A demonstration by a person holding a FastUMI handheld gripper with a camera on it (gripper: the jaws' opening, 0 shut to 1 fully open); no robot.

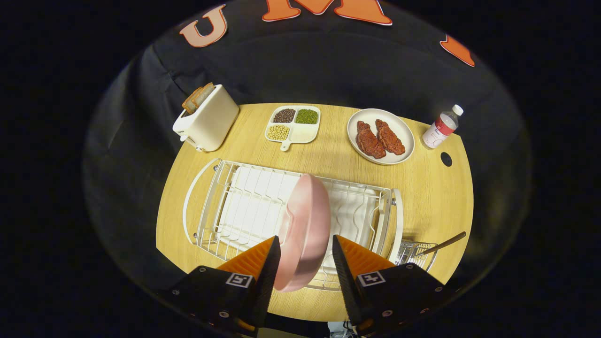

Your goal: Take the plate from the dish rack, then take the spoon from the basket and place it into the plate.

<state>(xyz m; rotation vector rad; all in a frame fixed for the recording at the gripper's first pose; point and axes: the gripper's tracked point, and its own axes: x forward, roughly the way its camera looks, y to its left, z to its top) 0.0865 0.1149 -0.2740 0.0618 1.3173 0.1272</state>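
The gripper (306, 256) hangs above the near edge of the table with its two fingers spread, one on either side of the pink plate (303, 230). The left finger's tip sits right against the plate's near rim, while the right finger stands a little off, with a gap showing between it and the plate, so the plate is straddled rather than pinched.

The plate stands on edge, upright, in the white wire dish rack (244, 206), roughly in the rack's middle, its lower rim reaching down between the fingers. The rack lies across the near half of the round wooden table (436, 197).

Just to the right of the rack is a small wire basket (415, 253), and a spoon (443, 243) with a dark wooden-looking handle leans out of it toward the right.

At the far side of the table, on the left, a white toaster (206, 123) has slices of bread poking out of its top. Near the far middle sits a white divided dish (293, 126) with dark, green and pale beans in three of its compartments. To its right is a white plate with two pieces of reddish meat (380, 136), and beyond that, far right, a small bottle (440, 127) with a white cap.
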